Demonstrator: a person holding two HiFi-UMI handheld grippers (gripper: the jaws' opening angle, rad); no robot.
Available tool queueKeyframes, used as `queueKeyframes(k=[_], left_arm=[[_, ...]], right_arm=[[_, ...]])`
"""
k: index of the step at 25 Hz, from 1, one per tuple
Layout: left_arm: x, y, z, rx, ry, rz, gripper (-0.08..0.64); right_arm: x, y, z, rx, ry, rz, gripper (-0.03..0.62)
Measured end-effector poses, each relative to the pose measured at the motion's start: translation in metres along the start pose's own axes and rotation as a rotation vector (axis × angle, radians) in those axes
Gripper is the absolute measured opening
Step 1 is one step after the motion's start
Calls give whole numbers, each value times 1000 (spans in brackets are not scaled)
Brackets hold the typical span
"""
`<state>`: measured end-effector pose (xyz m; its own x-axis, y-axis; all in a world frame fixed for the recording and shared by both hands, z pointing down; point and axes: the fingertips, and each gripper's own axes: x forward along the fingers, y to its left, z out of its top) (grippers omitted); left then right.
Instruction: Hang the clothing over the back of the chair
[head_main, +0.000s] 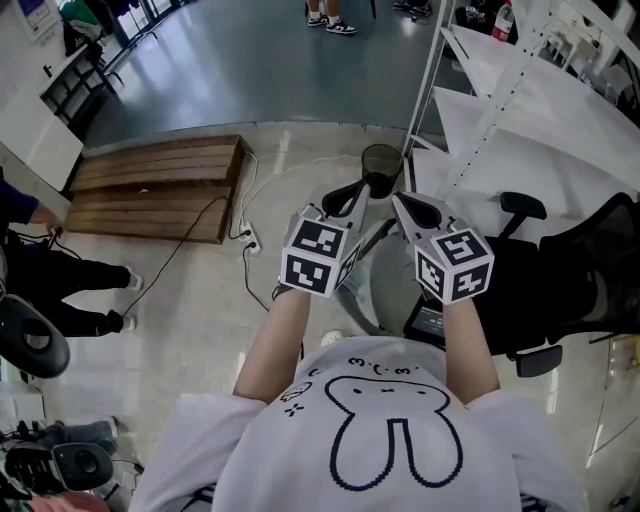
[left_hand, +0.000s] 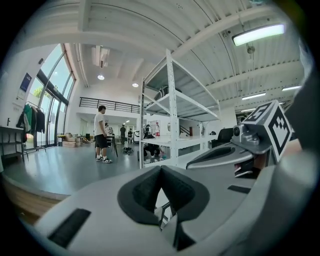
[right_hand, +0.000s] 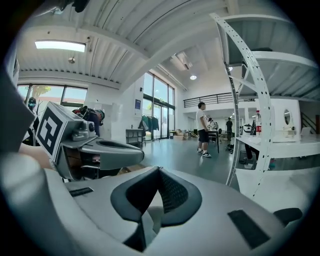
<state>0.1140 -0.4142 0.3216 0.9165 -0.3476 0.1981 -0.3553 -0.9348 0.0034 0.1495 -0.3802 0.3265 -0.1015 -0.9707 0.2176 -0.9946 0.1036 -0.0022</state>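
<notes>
Open hall, pale floor (head_main: 200, 300), white rack (head_main: 520, 90) standing off to the right.

- Both grippers are out in front, side by side, pointing near level.
- Left gripper (head_main: 366, 188): fingers (left_hand: 142, 192) closed pad to pad, nothing between them.
- Right gripper (head_main: 402, 200): the same, closed and empty.
- Black chair (head_main: 522, 206) is right of the fingers and below them, well apart. The right gripper is nearer.
- A dark mass over its back is probably the clothing (head_main: 590, 270), already draped. I cannot separate cloth from chair, nor read its long axis.
- No other garment seen.
- Just past the fingertips is a mesh bin (head_main: 382, 160). Farther left is a wooden platform (head_main: 160, 185).

Judgement: the hanging looks done. Any tidying would fall to the right gripper.
</notes>
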Motion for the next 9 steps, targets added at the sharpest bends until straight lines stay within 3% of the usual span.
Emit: queueKeyframes(k=[9], left_arm=[[-1, -9, 16, 43, -35, -9, 29]], right_arm=[[-8, -4, 16, -44, -30, -3, -9]])
